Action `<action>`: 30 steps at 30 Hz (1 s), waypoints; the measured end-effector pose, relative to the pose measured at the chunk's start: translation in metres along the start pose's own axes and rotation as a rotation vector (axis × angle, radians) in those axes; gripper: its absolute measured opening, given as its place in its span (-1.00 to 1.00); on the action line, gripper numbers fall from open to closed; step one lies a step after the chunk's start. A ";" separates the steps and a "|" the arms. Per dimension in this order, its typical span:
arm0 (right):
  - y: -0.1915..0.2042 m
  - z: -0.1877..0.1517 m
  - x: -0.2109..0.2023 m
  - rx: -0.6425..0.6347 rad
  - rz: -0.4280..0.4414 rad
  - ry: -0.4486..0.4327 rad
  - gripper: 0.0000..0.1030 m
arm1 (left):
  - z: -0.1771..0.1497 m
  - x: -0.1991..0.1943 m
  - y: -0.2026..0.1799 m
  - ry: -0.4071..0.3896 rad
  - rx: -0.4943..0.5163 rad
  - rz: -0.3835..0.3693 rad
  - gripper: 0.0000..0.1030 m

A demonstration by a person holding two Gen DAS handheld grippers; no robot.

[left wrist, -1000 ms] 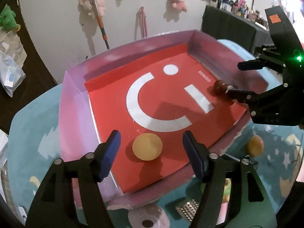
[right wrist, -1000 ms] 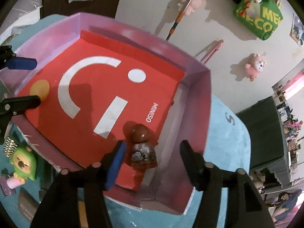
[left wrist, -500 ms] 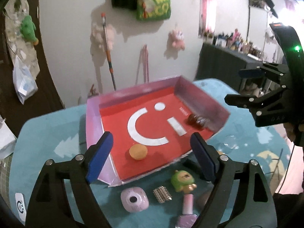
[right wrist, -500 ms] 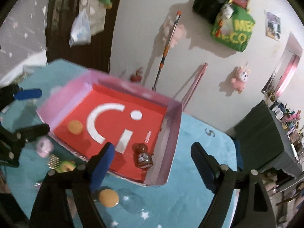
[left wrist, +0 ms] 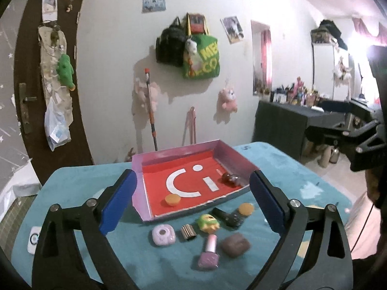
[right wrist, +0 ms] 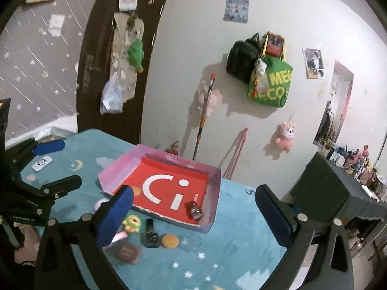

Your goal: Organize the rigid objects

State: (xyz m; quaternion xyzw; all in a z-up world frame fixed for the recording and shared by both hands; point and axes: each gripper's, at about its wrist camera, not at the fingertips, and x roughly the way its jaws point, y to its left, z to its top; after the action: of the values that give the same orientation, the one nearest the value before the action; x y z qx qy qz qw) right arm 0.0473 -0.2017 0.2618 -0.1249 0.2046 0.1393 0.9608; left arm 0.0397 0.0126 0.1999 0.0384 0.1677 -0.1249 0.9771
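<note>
A red tray with pink walls (left wrist: 139, 193) stands on the teal table. Inside it lie an orange disc (left wrist: 172, 199) and a dark red bottle (left wrist: 229, 178) on its side. In front of the tray sit a pink round case (left wrist: 163, 235), a gold ribbed clip (left wrist: 188, 232), a green figure (left wrist: 208, 222), a black bottle (left wrist: 228, 216), a second orange disc (left wrist: 246, 208), pink nail polish (left wrist: 209, 251) and a brown compact (left wrist: 235, 244). My left gripper (left wrist: 192, 177) hangs above these, jaws opening, nothing between them. My right gripper (right wrist: 194, 191) is raised too, jaws opening and empty.
A clear glass lid (right wrist: 191, 240) lies by the orange disc (right wrist: 170, 241). A white device (left wrist: 33, 239) rests near the table's left edge. Behind the table are a wall with hung bags and toys, a dark door and a dark cabinet (right wrist: 333, 188).
Both grippers have drawn back and up from the tray and spread their jaws wider. The orange disc and the red bottle stay in the tray.
</note>
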 end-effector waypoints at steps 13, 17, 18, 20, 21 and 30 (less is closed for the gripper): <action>0.026 -0.069 -0.058 0.118 0.004 -0.024 1.00 | -0.057 -0.069 -0.020 -0.050 -0.012 0.021 0.92; 0.032 -0.102 -0.051 0.174 0.018 0.016 1.00 | -0.081 -0.061 -0.017 -0.001 -0.048 0.030 0.92; 0.032 -0.110 -0.048 0.191 0.012 0.022 1.00 | -0.086 -0.058 -0.017 0.008 -0.048 0.035 0.92; 0.034 -0.127 -0.040 0.213 -0.032 0.031 1.00 | -0.096 -0.051 -0.017 0.032 -0.058 0.039 0.92; 0.036 -0.134 -0.035 0.211 -0.048 0.034 1.00 | -0.100 -0.047 -0.016 0.042 -0.067 0.034 0.92; 0.040 -0.175 0.005 0.249 -0.090 0.063 1.00 | -0.134 -0.004 -0.012 0.131 -0.130 0.029 0.92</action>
State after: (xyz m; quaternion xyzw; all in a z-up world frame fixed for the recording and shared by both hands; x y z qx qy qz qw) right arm -0.0240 -0.2151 0.0975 -0.0178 0.2447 0.0656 0.9672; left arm -0.0095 0.0172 0.0751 -0.0147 0.2386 -0.0965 0.9662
